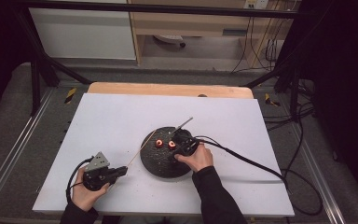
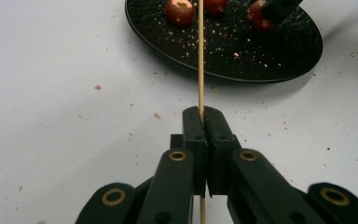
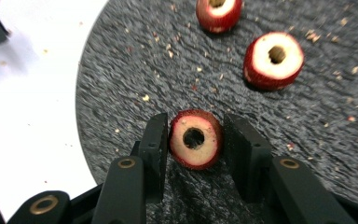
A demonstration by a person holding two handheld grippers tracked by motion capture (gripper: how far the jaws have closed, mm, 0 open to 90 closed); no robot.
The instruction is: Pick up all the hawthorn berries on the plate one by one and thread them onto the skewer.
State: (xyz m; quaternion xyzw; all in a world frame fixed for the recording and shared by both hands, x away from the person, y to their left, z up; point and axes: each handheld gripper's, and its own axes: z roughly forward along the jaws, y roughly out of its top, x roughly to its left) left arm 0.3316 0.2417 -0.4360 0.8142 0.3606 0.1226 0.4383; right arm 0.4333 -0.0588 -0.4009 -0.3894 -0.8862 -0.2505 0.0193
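A black round plate (image 1: 154,161) lies mid-table with cored red fruit pieces (image 1: 159,143) on it. My right gripper (image 1: 174,143) reaches onto the plate. In the right gripper view it (image 3: 193,135) is shut on one fruit ring (image 3: 182,150), hole facing the camera; two more rings (image 3: 274,60) (image 3: 218,13) lie beyond on the plate (image 3: 135,70). My left gripper (image 1: 122,171) rests at the front left, shut on a thin wooden skewer (image 1: 140,150) that points toward the plate. In the left gripper view the skewer (image 2: 200,56) runs straight up from the shut gripper (image 2: 201,116) over the plate's rim (image 2: 242,77).
A thin metal rod (image 1: 182,124) leans off the plate's far edge. Crumbs dot the white table sheet (image 1: 112,121) and the plate. Black cables (image 1: 256,163) trail from the right gripper across the sheet's right side. A wooden edge (image 1: 168,88) borders the far side.
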